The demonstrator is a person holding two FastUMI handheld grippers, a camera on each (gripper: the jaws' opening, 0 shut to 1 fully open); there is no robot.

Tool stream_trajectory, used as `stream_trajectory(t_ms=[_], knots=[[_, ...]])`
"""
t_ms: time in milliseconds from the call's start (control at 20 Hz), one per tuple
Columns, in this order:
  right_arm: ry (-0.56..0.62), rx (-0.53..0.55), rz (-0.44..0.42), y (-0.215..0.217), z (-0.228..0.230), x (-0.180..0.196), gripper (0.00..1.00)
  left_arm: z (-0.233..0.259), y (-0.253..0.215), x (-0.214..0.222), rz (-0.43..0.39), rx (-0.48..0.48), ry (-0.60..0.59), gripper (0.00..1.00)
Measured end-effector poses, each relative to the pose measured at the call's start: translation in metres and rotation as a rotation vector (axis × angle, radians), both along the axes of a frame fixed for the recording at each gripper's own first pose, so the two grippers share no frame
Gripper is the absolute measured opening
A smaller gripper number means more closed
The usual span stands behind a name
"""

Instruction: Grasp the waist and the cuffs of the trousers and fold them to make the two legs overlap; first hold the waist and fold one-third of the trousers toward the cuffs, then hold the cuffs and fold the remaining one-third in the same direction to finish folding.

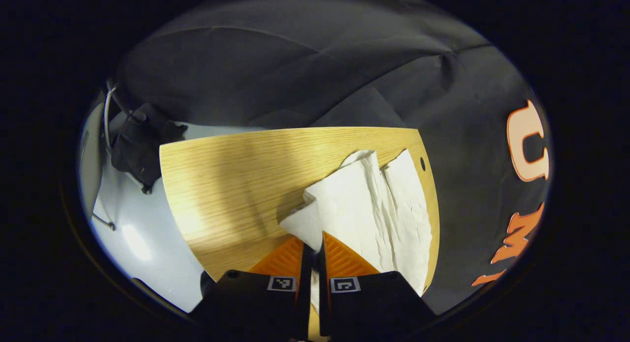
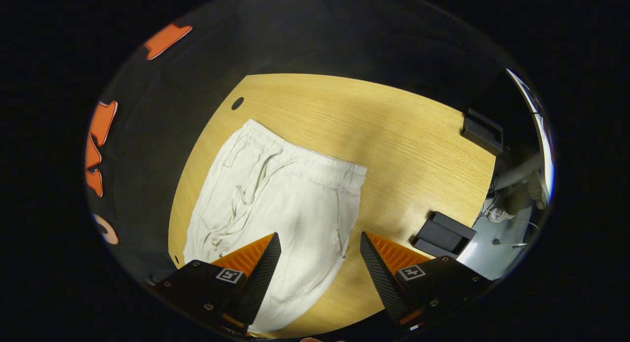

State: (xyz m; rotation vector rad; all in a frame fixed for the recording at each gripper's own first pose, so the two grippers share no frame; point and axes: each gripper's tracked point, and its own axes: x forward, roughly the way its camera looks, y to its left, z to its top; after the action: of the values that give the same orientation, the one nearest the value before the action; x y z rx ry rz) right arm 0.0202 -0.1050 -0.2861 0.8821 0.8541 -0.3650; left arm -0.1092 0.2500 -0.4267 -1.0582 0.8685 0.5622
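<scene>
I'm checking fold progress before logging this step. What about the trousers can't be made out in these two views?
- Left gripper view: the left claw is shut on the trousers; which part it pinches is unclear, hidden by cloth.
- Right gripper view: the open right claw hides the lower trousers; the cuffs are cut off by the bottom edge.
- Whether the legs overlap evenly: unclear.

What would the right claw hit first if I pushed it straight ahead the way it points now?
Most likely the white trousers: the open right claw points down at the fabric below the waistband, which lies on the wooden table. Depth is hard to judge.
</scene>
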Motion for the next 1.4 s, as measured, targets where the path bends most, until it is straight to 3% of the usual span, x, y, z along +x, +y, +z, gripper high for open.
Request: stream_trajectory(t_ms=[50, 100, 150, 350, 400, 450, 600, 700, 750, 800, 900, 1050, 1400], knots=[[0.001, 0.009, -0.007, -0.003, -0.005, 0.004, 0.98, -0.002, -0.003, -0.001, -0.027, 0.024, 0.016, 0.12], [0.001, 0.015, -0.011, -0.006, -0.009, 0.008, 0.89, -0.001, -0.003, 0.001, -0.061, 0.047, 0.031, 0.07], [0.004, 0.019, -0.015, -0.010, -0.014, 0.012, 0.97, 0.006, -0.006, 0.007, -0.090, 0.060, 0.014, 0.07], [-0.004, 0.011, -0.005, -0.019, -0.026, 0.031, 0.92, 0.035, -0.011, 0.039, -0.163, 0.136, -0.059, 0.06], [0.007, 0.014, -0.004, -0.020, -0.029, 0.033, 0.85, 0.040, -0.012, 0.042, -0.176, 0.155, -0.059, 0.06], [0.011, 0.019, -0.004, -0.018, -0.033, 0.035, 0.72, 0.044, -0.014, 0.043, -0.185, 0.170, -0.055, 0.06], [0.033, 0.003, -0.011, -0.022, -0.041, 0.037, 0.70, 0.055, -0.020, 0.054, -0.218, 0.181, -0.088, 0.04], [0.048, 0.014, -0.044, -0.027, -0.045, 0.036, 0.38, 0.064, -0.024, 0.067, -0.243, 0.188, -0.124, 0.04], [0.038, 0.035, -0.067, -0.028, -0.045, 0.038, 0.31, 0.068, -0.026, 0.072, -0.252, 0.188, -0.138, 0.04], [0.027, 0.067, -0.084, -0.027, -0.046, 0.039, 0.14, 0.070, -0.030, 0.075, -0.260, 0.192, -0.141, 0.04], [-0.001, 0.145, -0.136, -0.028, -0.045, 0.037, 0.07, 0.075, -0.031, 0.078, -0.268, 0.200, -0.145, 0.04], [-0.093, 0.216, -0.180, -0.029, -0.038, 0.041, 0.04, 0.089, -0.033, 0.083, -0.281, 0.199, -0.188, 0.04], [-0.271, 0.282, -0.197, -0.031, 0.007, 0.052, 0.01, 0.133, -0.030, 0.105, -0.289, 0.243, -0.297, 0.04]])
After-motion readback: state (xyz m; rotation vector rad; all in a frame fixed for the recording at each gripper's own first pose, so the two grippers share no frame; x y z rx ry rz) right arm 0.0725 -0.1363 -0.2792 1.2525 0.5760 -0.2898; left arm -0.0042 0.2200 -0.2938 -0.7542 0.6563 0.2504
